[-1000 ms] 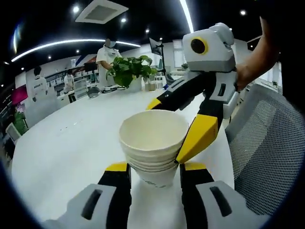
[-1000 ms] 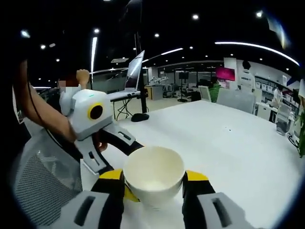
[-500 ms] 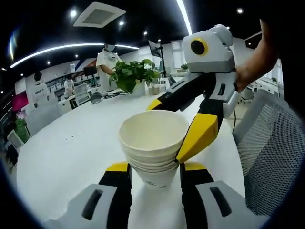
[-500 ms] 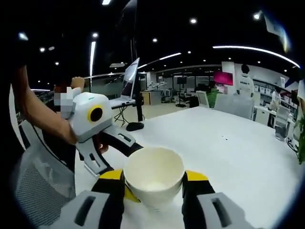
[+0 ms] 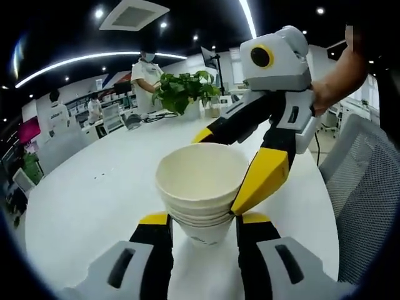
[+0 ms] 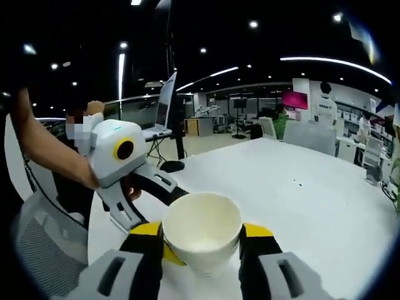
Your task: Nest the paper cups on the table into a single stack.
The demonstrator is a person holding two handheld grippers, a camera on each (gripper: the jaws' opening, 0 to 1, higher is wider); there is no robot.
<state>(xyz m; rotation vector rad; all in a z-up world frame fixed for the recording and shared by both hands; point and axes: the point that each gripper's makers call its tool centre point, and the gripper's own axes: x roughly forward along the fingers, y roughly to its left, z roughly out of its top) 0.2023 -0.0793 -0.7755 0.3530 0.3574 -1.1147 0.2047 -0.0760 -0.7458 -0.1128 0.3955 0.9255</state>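
1. Left gripper view: a stack of paper cups (image 5: pixel 201 190) is seen upright between the yellow-tipped jaws of the left gripper (image 5: pixel 203 220), which are closed against the lower cups on both sides. Several rims are counted one inside the other; the exact number cannot be read.
2. In the same view the right gripper (image 5: pixel 240 169) is observed entering from the right, one yellow jaw tip lying against the outside of the top cup's wall and the other behind the far rim. The jaws are set on either side of the top cup; firm contact on the far side cannot be confirmed.
3. Right gripper view: the stack of paper cups (image 6: pixel 202 234) is seen from above, its open mouth between the right gripper (image 6: pixel 203 234) jaws, which are pressed to its sides. The left gripper (image 6: pixel 147 203) is seen at the left, low against the stack.
4. Whether the stack base rests on the white table (image 5: pixel 94 194) or is held just above it cannot be told.
5. Background noted: a potted plant (image 5: pixel 181 92) on the far table edge, a person in white (image 5: pixel 145 78) behind it, a mesh chair (image 5: pixel 369 181) at the right, a hand (image 5: pixel 331 81) on the right gripper.
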